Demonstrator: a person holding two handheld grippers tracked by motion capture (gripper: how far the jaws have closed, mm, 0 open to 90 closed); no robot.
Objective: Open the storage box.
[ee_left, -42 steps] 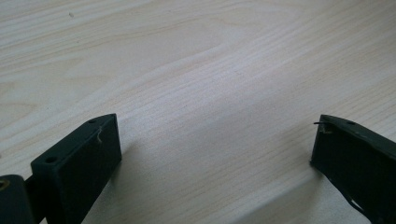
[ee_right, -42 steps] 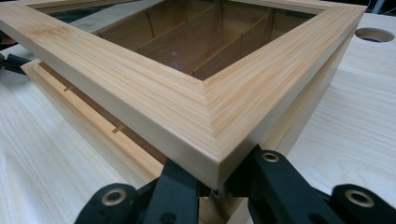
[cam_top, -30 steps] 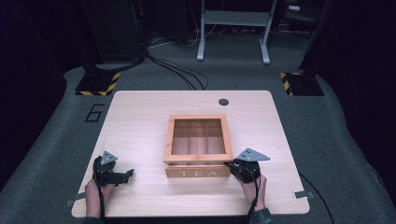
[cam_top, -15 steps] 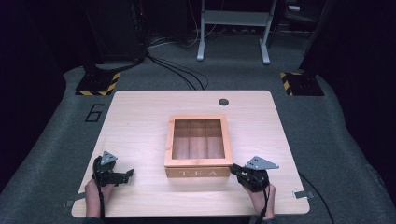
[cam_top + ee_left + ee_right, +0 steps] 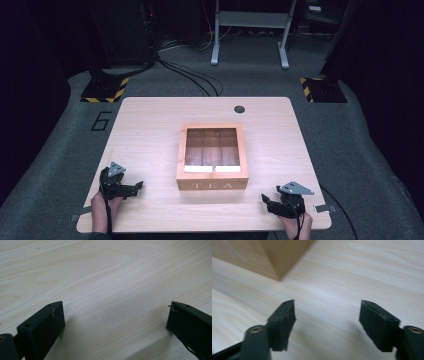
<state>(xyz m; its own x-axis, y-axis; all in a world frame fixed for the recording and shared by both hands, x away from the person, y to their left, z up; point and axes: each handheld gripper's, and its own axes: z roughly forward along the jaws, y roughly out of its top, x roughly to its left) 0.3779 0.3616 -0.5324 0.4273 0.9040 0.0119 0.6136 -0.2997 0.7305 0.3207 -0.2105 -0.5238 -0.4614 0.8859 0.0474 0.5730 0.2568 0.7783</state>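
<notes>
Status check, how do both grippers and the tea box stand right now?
Left gripper open, empty. Right gripper jaws just opened, nothing between them, apart from the tea box. Box lid shut, mid-table. Nothing in the way.

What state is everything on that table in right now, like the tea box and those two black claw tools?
Tea box: lid shut, flat on the table, touched by neither tool.
Left gripper: jaws open, nothing between them, over bare wood.
Right gripper: jaws open after just widening, nothing between them, apart from the box corner.
</notes>
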